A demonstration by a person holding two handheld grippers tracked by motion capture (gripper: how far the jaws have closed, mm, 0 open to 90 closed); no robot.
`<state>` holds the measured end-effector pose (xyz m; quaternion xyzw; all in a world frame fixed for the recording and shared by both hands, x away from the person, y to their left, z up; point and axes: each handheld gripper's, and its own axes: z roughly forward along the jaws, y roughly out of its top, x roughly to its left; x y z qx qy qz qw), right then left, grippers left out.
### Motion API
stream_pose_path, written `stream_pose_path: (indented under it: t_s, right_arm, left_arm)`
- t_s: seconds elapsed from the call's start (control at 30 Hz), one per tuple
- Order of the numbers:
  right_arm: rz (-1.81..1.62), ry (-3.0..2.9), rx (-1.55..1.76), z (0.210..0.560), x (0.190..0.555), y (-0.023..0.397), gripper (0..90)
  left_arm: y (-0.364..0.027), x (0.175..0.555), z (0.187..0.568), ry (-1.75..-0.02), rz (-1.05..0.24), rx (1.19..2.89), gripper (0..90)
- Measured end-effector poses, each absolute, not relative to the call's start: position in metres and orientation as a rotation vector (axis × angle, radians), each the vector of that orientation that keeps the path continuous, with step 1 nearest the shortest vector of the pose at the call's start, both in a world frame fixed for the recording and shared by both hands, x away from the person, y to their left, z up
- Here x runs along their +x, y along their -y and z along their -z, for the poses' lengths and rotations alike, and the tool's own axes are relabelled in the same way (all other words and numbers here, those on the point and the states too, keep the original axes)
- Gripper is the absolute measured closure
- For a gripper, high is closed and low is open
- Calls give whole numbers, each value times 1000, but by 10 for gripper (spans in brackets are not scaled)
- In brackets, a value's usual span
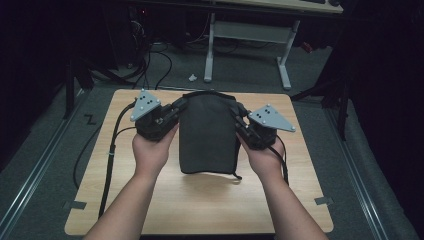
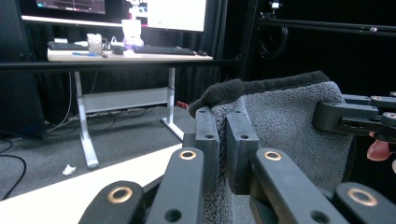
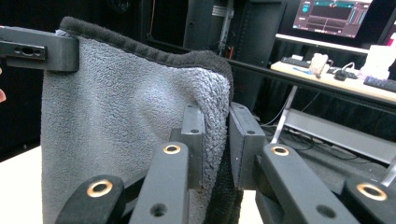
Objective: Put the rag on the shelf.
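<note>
Towel gripped at top corners, L gripper, R gripper, bottom edge prob clear of table

Each tool is matte black, its two flat jaws hinged on linked arms with brass-ringed pivots. The left tool and right tool each carry a grey three-cornered plate (dotted with small dark holes). Black cables trail from both. Forearms are bare, sleeveless.

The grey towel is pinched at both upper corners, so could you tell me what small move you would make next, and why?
Probably lift a little higher. The left gripper and right gripper each clamp an upper corner of the grey towel, which hangs folded between them. Its lower edge looks close to the table, so more height would let it hang free.
</note>
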<state>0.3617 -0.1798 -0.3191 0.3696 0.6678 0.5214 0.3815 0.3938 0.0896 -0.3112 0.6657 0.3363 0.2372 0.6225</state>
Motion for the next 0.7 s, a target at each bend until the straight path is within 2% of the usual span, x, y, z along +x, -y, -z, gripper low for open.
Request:
stream_pose_path:
  t_s: [0.23,0.7]
  right_arm:
    - [-1311,-1704,957,308,386,185,789]
    - [-1288,-1714,983,308,453,196,789]
  left_arm:
    - [-86,426,299,-777,-571,1563,849]
    - [-80,482,302,-822,-608,1574,849]
